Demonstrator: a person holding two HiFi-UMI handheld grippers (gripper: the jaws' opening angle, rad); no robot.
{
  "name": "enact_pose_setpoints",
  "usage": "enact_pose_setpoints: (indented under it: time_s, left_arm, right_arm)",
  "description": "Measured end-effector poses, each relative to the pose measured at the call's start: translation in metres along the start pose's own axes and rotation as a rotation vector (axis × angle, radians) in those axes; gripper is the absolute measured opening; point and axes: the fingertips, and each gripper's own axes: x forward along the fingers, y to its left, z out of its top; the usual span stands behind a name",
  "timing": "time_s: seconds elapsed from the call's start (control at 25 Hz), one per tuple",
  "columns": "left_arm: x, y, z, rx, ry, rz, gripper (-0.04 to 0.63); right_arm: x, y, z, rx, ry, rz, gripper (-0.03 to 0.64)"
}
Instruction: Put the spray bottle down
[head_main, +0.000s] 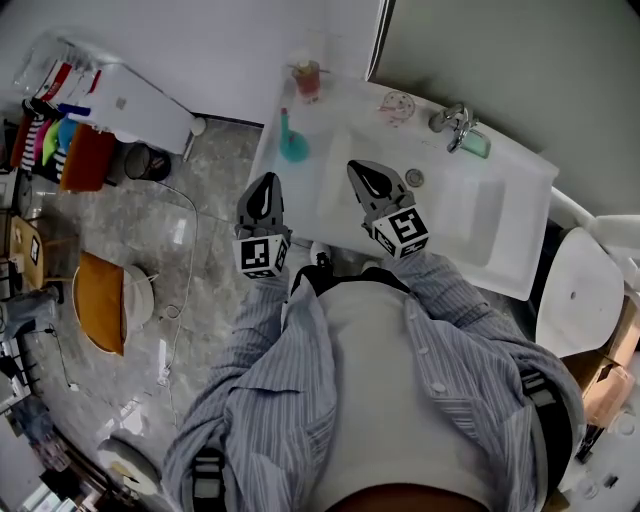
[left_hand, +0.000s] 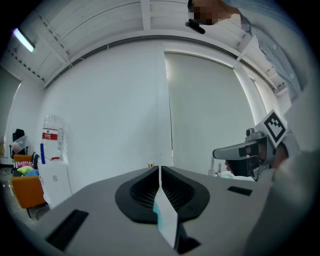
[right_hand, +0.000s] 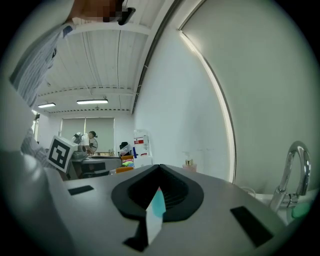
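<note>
The teal spray bottle (head_main: 293, 141) stands upright on the white counter (head_main: 274, 120), left of the basin, with no gripper touching it. My left gripper (head_main: 265, 183) hangs near the counter's front edge, a little short of the bottle, jaws shut with nothing between them (left_hand: 160, 168). My right gripper (head_main: 359, 169) hovers over the basin, also shut and empty (right_hand: 160, 166). The bottle is outside both gripper views. Each gripper view shows the other gripper to its side: the right gripper (left_hand: 245, 152) and the left gripper's marker cube (right_hand: 62, 152).
A pink soap dispenser (head_main: 307, 78) stands at the counter's back, and a chrome faucet (head_main: 453, 124) with a green item (head_main: 476, 146) beside it lies beyond the basin (head_main: 470, 215). A white toilet lid (head_main: 580, 290) sits at right. An orange stool (head_main: 100, 302) is on the floor at left.
</note>
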Motion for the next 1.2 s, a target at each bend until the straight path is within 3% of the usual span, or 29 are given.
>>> enact_pose_setpoints:
  time_s: [0.4, 1.2]
  left_arm:
    - [-0.009, -0.008, 0.040, 0.013, -0.069, 0.012, 0.002]
    - [0.004, -0.017, 0.049, 0.028, -0.081, -0.042, 0.002]
  right_arm:
    - [-0.016, -0.005, 0.016, 0.012, -0.024, -0.011, 0.015]
    - [-0.008, -0.022, 0.027, 0.009, -0.025, -0.061, 0.014]
